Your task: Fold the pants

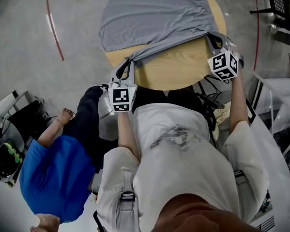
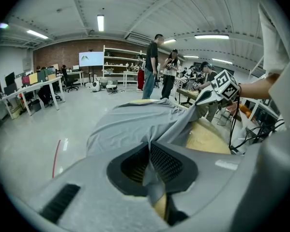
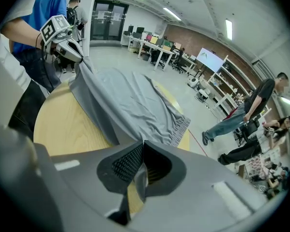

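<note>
Grey pants lie spread over the far half of a round wooden table. Their near edge is lifted and stretched between my two grippers. My left gripper is shut on the left end of that edge, at the table's near left rim. In the left gripper view a strip of grey cloth is pinched between the pads. My right gripper is shut on the right end, at the table's right rim. There too the cloth sits between the closed jaws, and the pants run away from them across the table.
A person in a blue shirt crouches close at my left. Cables and white frames stand at the right. A red line marks the floor left of the table. Several people stand further off in the room.
</note>
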The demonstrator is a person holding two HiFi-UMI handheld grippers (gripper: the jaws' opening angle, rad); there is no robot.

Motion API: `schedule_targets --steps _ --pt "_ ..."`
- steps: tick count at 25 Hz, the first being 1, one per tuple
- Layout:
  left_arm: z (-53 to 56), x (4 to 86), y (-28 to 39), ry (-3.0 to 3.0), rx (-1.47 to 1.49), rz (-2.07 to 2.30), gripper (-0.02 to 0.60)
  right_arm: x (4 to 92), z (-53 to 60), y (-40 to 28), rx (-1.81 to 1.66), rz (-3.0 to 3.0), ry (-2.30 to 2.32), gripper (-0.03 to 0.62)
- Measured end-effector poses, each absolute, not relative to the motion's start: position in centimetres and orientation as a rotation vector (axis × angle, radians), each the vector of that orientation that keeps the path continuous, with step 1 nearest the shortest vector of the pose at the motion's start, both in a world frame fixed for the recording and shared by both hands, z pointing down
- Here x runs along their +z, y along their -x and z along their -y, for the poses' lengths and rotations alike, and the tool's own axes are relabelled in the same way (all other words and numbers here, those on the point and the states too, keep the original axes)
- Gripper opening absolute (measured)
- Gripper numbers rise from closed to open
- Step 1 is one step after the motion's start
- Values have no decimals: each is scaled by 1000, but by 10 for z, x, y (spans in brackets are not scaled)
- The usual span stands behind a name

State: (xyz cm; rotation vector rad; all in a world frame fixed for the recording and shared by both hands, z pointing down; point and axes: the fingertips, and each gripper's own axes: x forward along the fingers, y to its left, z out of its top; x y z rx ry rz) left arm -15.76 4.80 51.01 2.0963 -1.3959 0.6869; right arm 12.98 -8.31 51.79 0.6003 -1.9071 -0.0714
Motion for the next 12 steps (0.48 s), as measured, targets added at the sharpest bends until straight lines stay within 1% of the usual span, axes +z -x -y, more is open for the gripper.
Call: schedule_targets --steps 12 --pt "-9 507 187 -2129 710 1396 29 514 111 -109 -86 1898 -648 14"
